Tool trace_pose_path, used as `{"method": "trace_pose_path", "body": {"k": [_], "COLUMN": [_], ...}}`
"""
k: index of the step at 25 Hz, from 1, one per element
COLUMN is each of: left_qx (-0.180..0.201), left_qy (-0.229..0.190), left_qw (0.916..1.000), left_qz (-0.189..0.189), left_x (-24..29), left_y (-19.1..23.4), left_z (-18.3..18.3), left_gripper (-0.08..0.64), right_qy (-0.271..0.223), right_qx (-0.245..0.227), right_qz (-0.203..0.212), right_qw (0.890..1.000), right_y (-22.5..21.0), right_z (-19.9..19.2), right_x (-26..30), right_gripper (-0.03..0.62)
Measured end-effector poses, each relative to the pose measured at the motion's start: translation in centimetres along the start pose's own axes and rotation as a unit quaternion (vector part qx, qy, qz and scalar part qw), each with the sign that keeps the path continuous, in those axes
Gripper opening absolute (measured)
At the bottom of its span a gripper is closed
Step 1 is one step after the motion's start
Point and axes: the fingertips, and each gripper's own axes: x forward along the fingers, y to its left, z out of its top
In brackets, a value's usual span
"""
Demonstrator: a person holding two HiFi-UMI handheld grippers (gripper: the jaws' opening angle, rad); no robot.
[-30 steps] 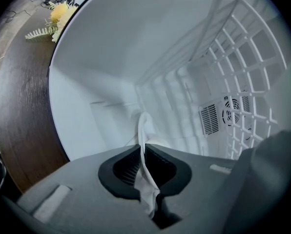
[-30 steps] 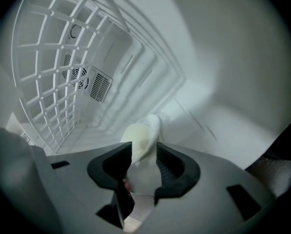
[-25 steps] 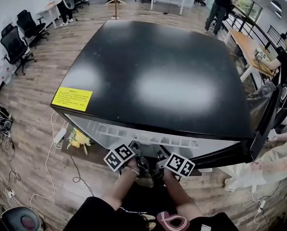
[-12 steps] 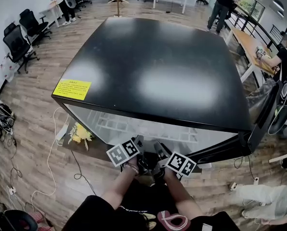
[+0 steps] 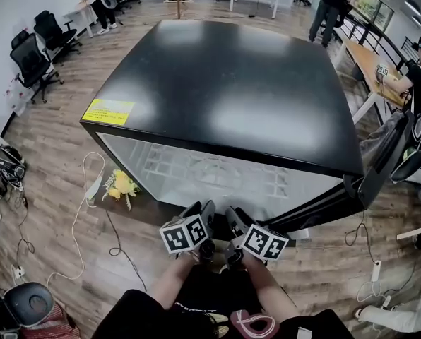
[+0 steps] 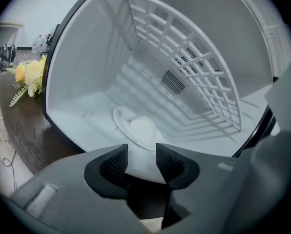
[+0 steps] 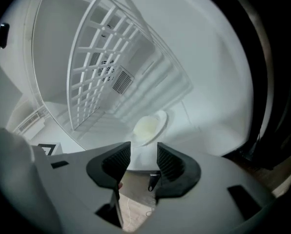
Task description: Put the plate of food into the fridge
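1. The fridge (image 5: 224, 90) stands on the wooden floor with its front open, and its black top carries a yellow label (image 5: 109, 111) at the front left corner.
2. The plate (image 6: 135, 128) lies flat on the white fridge floor, not far in from its front edge, with a pale mound of food (image 6: 143, 129) on it.
3. The right gripper view shows the same plate (image 7: 150, 126), free of both grippers, with nothing else on the fridge floor around it.
4. A white wire shelf (image 6: 184, 67) spans the inside above the plate, and a small vent (image 6: 173, 82) sits in the back wall.
5. The left gripper (image 5: 202, 209) hovers just outside the front edge; its fingers (image 6: 117, 160) are spread, with nothing between them.
6. The right gripper (image 5: 235, 216) hangs just beside it, also in front of the opening; its fingers (image 7: 171, 161) are opening, and the gap between them is empty.
7. Both grippers point into the fridge, towards the plate.
8. Yellow flowers (image 5: 120, 186) lie on the floor near the fridge's front left corner, beside a white cable (image 5: 80, 210).
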Motion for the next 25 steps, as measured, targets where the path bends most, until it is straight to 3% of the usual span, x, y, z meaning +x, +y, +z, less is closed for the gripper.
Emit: {"method": "trace_pose_path", "body": {"k": [9,21,25], "left_qx": [0.109,0.155,0.166], "left_qy": [-0.019,-0.025,-0.044], "left_qw": [0.9935,0.987,0.9845], "left_qz": [-0.026,-0.034,-0.035], "left_x": [-3.3,-5.8,-6.4], "left_y": [-2.8,-4.2,-4.9], "left_z": [-1.5,-5.4,-6.1], "left_gripper": [0.172,0.172,0.163], "right_qy": [0.004,0.011,0.016], "right_qx": [-0.083,-0.175,-0.174], "right_qz": [0.006,0.0,-0.003], "right_qw": [0.997,0.984,0.985], "right_y": [0.5,0.4,-0.2], "right_z": [-0.9,-2.8,-3.3], "right_x": [-2.6,-5.8,-6.6], "right_gripper": [0.161,0.159,0.135]}}
